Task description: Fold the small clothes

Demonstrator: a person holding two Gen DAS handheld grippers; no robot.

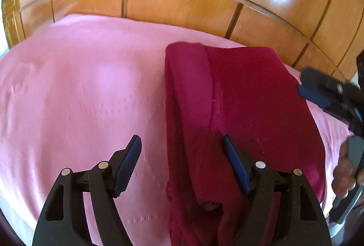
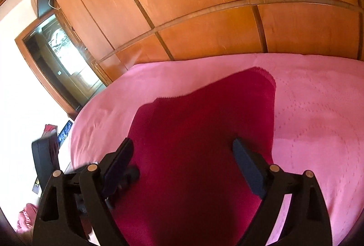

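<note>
Cloth half folded on the pink bed

We see the red garment (image 1: 238, 98) lying soft and limp; left tongs (image 1: 182, 155) and right tongs (image 2: 182, 155) gape empty. We'd pinch its near corners.

this is a bedroom in a home. a bed (image 1: 68, 86) covered by a pink bedspread (image 2: 318, 109) with a faint dotted pattern fills the lower part of both views. right behind it runs a glossy wooden wardrobe wall (image 1: 182, 7) of large panels split by thin trim (bright light glares off the varnish). in the right wrist view a wood-framed mirror (image 2: 66, 57) sits beside the panels against a pale wall, and clutter lies by the bed's edge, too blurred to name.
</note>
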